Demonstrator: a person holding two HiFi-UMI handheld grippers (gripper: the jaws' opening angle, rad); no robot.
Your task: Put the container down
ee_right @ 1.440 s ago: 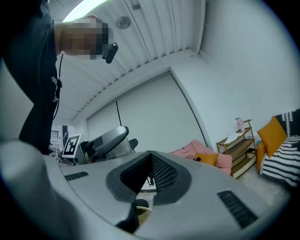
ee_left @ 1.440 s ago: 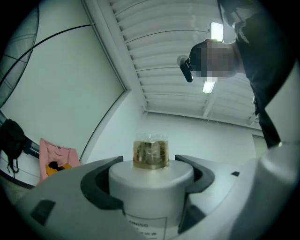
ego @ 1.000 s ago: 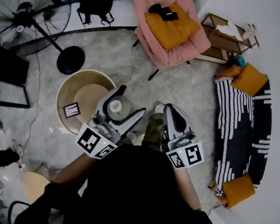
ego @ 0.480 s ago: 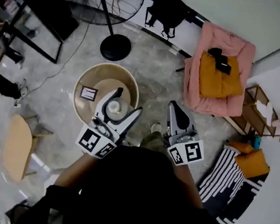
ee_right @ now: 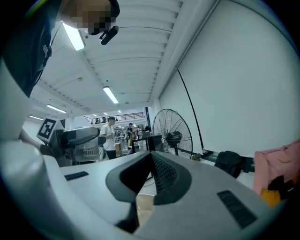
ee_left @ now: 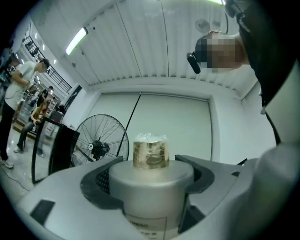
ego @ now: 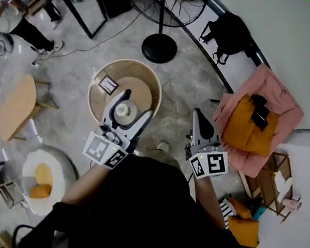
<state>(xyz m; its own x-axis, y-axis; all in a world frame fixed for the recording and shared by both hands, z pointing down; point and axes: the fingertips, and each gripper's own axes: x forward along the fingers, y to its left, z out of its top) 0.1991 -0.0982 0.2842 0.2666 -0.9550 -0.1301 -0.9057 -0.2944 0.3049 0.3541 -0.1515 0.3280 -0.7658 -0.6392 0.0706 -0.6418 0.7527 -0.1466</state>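
Left tool (ego: 138, 103) is clamped on the container (ego: 123, 111) above the round surface (ego: 153, 85) (right tool (ego: 198, 115) closed, empty), so next I'd lower and release.

black pedestal fan (ego: 159, 48) near the white wall (ego: 296, 42), black backpack (ego: 231, 31) slumped against it, mustard yellow cushion (ego: 247, 125) on a pink fabric armchair (ego: 276, 97)
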